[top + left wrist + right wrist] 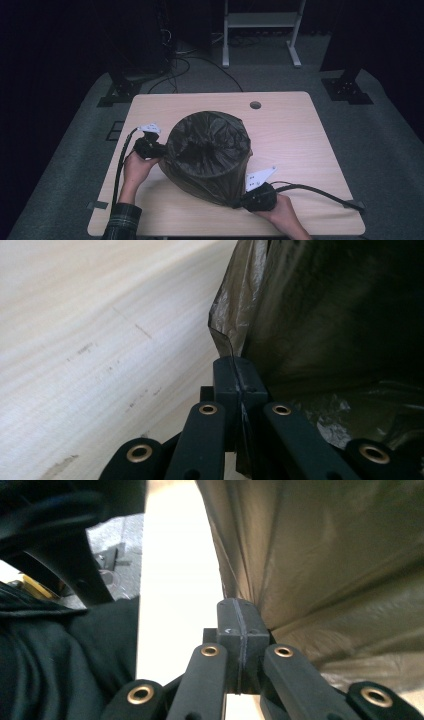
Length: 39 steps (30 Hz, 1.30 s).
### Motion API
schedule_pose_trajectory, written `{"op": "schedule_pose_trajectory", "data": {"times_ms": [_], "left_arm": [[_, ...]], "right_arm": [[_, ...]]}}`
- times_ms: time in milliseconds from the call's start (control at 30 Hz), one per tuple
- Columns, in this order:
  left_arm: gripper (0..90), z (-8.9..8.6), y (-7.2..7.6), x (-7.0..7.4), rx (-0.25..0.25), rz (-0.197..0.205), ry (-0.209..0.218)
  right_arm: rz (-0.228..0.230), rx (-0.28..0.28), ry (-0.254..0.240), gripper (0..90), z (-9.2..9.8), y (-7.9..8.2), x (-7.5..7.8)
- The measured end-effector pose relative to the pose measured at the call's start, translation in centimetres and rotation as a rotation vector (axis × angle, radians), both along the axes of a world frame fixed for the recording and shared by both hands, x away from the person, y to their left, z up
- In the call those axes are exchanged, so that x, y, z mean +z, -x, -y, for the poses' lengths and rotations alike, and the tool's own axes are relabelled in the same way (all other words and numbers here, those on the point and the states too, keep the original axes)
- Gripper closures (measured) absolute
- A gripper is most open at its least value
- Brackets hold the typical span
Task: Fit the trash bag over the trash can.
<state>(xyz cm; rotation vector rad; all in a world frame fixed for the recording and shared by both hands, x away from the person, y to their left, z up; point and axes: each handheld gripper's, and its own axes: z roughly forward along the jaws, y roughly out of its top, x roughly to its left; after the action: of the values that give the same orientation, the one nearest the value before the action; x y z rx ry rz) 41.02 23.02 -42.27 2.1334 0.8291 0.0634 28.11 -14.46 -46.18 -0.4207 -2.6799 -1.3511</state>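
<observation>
Dark curtains and black stands ring a grey carpeted floor (pixel 390 150), where a pale wooden table (pixel 300 125) with a round cable hole (pixel 255 105) near its far edge carries a bin dressed in a dark, translucent bin liner (pixel 207 150). A person seated at the near edge works the liner from both sides. The left gripper (pixel 162 149), held in a hand (pixel 135 167) coming out of a plaid sleeve (pixel 122 220), meets the bag at its left flank, about halfway up; the right gripper (pixel 239 202) meets it low at the near right, close to the tabletop. In the left gripper view the jaws stand closed with a fold of the thin film (pixel 235 315) pinched between the pads and the bag running off to the right of them. The right gripper view shows the same: the jaws pressed together on the edge of the plastic (pixel 325 570), with bare table (pixel 175 580) to one side. The bin stands upright, its long axis vertical, so the liner lies between the two grippers, each pulling from an opposite side. The right hand (pixel 282 212) sits lower on the bag than the left, and by the look of it any further drawing-down of the skirt would start on the left side, where more film seems bunched. A white tag (pixel 260 177) lies on the table just beside the bin's near right.
</observation>
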Motion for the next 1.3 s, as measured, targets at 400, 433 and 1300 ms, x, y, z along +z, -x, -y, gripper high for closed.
{"op": "schedule_pose_trajectory", "data": {"times_ms": [400,433,1300], "left_arm": [[89.5,0.6,-0.1,-1.9,-0.003,-0.035,-0.027],[87.7,0.5,-0.1,-1.7,0.003,-0.029,-0.026],[0.0,-5.0,6.9,1.2,0.034,0.131,-0.027]], "right_arm": [[-0.027,-0.023,0.037,89.9,0.3,-0.3,-2.0],[-0.028,-0.026,0.037,89.9,0.3,-0.3,-2.0],[0.144,-0.177,-0.107,11.2,6.0,-0.4,7.4]]}}
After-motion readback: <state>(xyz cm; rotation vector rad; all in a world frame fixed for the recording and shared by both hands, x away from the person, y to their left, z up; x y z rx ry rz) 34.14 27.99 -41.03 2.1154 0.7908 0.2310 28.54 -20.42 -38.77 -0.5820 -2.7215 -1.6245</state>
